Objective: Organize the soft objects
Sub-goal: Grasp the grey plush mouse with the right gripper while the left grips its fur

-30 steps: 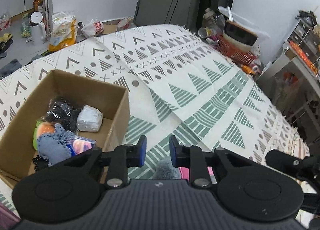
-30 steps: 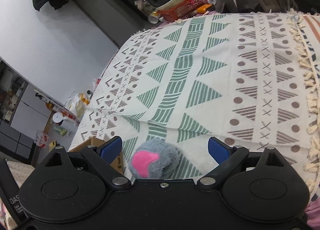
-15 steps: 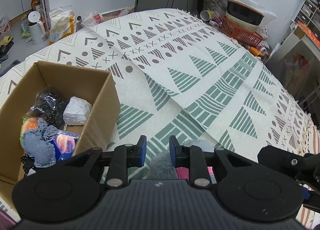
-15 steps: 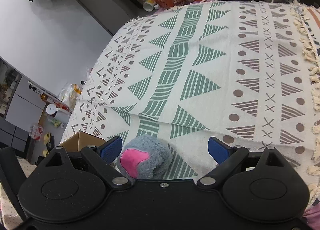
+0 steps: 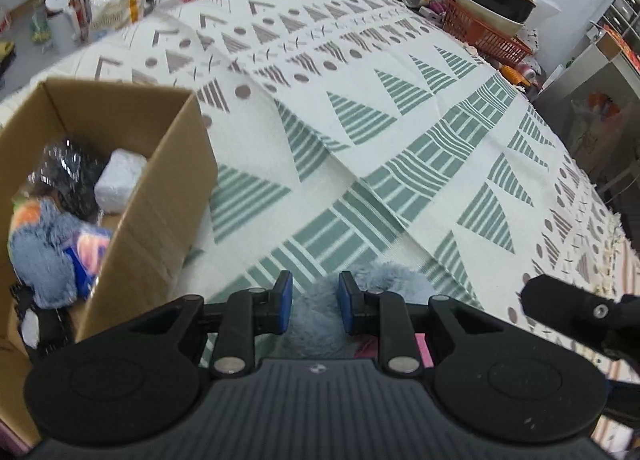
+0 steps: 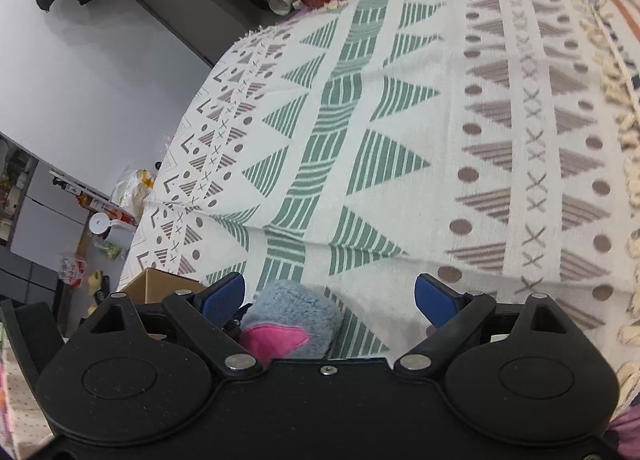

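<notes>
At far left, on the patterned cloth-covered tabletop point(image 5: 400, 132), open brown cardboard box point(image 5: 152, 188) already holding soft items. Just right of it, left hand-held gripper point(image 5: 314, 302), fingers narrowly parted, directly over the fluffy grey-blue plush toy with a pink patch point(image 6: 292, 318); whether they pinch its fur cannot be told. Right hand-held gripper point(image 6: 330, 300), spread wide, has the toy beside its left finger, off-centre. Left is judged nearer; the box lies leftward.

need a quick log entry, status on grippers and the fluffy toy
Left gripper shut on grey plush toy. Right gripper open, empty, beside the toy. Cardboard box to the left, part filled. Nothing blocking.
</notes>
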